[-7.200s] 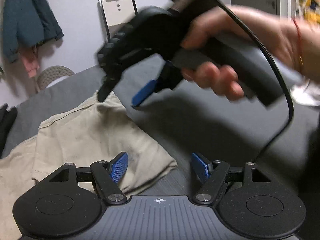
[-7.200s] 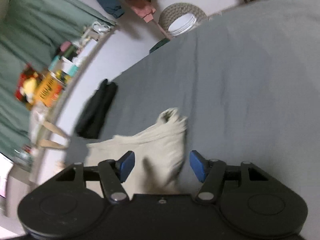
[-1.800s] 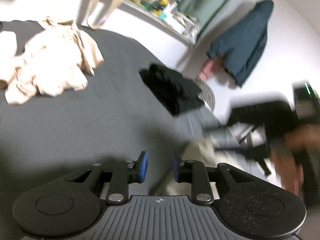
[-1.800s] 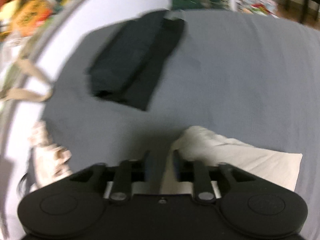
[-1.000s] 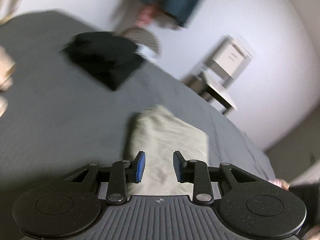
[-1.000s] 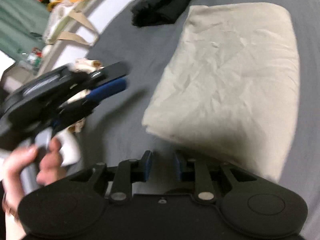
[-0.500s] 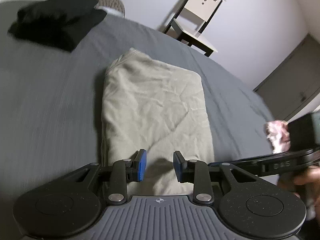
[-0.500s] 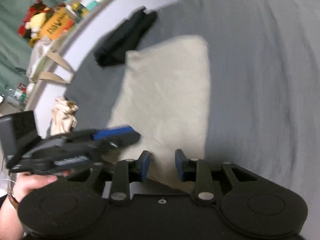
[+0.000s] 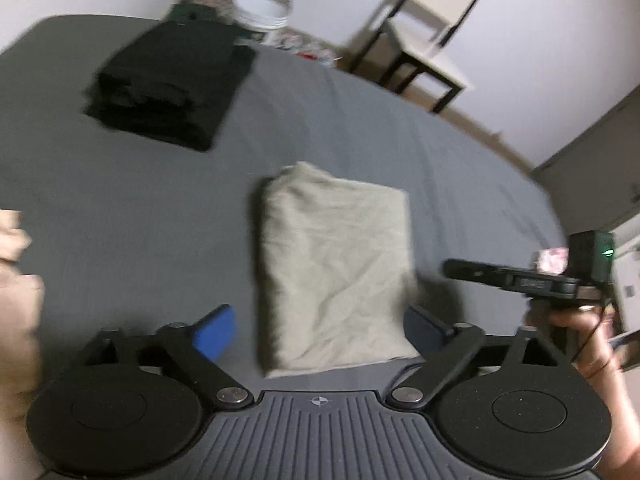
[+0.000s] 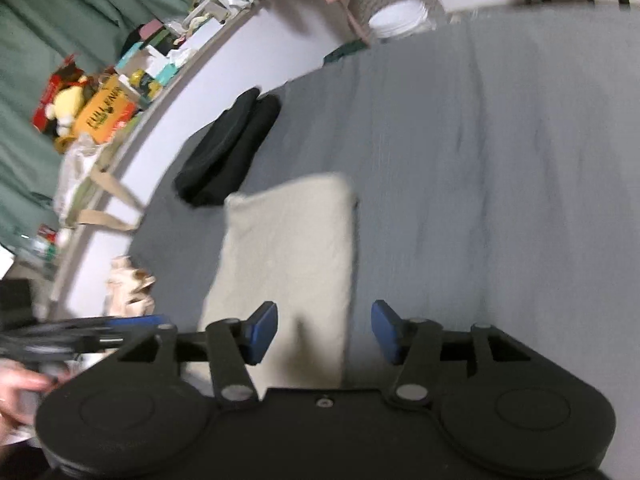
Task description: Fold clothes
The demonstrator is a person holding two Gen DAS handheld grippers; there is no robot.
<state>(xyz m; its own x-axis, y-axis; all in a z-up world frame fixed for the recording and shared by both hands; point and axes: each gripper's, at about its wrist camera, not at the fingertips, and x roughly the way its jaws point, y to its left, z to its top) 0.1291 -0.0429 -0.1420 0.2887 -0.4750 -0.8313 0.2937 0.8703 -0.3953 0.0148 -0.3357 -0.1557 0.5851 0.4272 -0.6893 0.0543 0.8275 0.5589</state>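
A beige garment (image 9: 336,264) lies folded into a neat rectangle on the grey bed (image 9: 120,216). My left gripper (image 9: 320,334) is open just above the garment's near edge, and its blue fingers (image 9: 214,334) straddle that edge without touching it. In the right wrist view the same garment (image 10: 288,256) lies ahead. My right gripper (image 10: 325,332) is open over its near right corner and holds nothing. A hand (image 9: 580,320) carries the right gripper at the right edge of the left wrist view.
A folded black garment (image 9: 168,84) lies further back on the bed. Crumpled beige clothes (image 10: 128,288) sit at the bed's left edge. Beyond the bed stand a chair (image 9: 424,52), a woven basket (image 10: 396,4) and a cluttered shelf (image 10: 120,92).
Both grippers have gone from nearly shut to wide open. Both have drawn back a little from the folded beige garment, which lies still on the bed.
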